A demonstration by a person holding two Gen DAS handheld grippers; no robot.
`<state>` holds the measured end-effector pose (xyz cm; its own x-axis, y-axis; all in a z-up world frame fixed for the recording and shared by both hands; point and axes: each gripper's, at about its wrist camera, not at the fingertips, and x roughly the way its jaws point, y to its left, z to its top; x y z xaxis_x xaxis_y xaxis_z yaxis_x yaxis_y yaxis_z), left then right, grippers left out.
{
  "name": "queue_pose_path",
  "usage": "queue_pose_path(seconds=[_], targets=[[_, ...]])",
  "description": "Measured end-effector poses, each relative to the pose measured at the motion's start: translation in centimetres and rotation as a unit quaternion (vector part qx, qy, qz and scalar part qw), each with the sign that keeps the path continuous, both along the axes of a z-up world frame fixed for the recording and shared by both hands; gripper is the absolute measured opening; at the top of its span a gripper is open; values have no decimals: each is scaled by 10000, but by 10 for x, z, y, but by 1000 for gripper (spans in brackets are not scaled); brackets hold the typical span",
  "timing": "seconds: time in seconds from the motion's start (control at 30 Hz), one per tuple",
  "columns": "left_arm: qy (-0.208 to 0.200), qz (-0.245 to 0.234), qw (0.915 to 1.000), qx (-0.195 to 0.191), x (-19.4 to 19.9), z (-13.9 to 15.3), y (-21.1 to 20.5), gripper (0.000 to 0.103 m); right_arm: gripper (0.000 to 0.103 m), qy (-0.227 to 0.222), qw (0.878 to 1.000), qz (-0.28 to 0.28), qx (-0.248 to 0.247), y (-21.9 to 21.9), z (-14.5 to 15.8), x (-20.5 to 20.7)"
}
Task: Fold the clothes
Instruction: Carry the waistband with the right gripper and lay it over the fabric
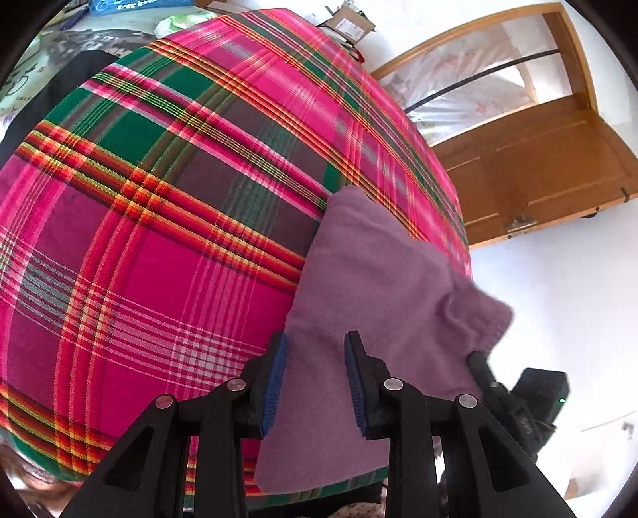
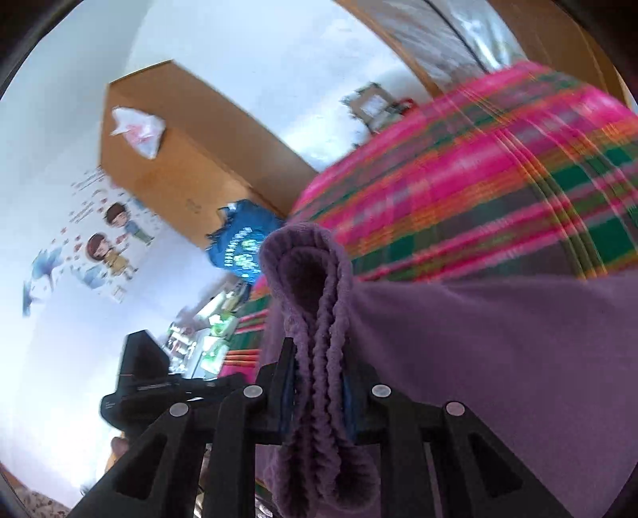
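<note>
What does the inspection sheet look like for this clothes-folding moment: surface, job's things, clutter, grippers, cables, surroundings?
Surface: plaid bedcover, pink, green and orange, spread smooth.
Job's things: purple garment lying at the cover's edge; one bunched, ribbed edge is lifted.
Clutter: black cloth and a blue bag at the far side; cardboard box beyond the cover.
Grippers: left gripper open, over the garment, pads apart and clear of it; right gripper shut on the ribbed edge.
Cables: nothing seen.
Surroundings: wooden door, white walls, wooden wardrobe, cartoon wall sticker.
</note>
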<state>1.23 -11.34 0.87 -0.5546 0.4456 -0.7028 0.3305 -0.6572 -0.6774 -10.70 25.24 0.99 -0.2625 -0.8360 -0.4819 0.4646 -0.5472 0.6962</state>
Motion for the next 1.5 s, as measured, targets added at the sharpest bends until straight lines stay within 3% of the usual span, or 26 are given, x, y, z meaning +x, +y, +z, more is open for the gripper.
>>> queue_pose_path(seconds=[0.17,0.57,0.67,0.83,1.13,1.23,1.33,1.4,1.5], targets=[[-53,-91,9999,-17,4,-5,1,31,20,-331,9991,-217,168,10,-24,-5],[-129,-201,9997,52,-3,-11,2,31,24,-530,9963,-607,297,20,-46,-6],[-134,-202,9997,70,-3,-12,1,31,28,-372,9961,-658,460,17,-40,-4],[-127,-245,9996,66,-5,-13,-2,31,33,485,9918,-781,888,13,-11,2],[56,-329,9992,-207,-25,10,-6,31,34,747,9902,-471,1080,-13,11,-13],[53,-413,9988,-256,-41,14,-3,31,34,551,9907,-341,1197,-20,5,-20],[60,-550,9979,-346,-55,17,5,31,31,418,9922,-275,1139,-18,-1,-25],[-86,-550,9977,-389,-67,14,9,31,18,474,9910,-284,1216,-19,-2,-27],[-188,-505,9975,-451,-77,13,12,31,10,470,9927,-374,1047,-14,-3,-32]])
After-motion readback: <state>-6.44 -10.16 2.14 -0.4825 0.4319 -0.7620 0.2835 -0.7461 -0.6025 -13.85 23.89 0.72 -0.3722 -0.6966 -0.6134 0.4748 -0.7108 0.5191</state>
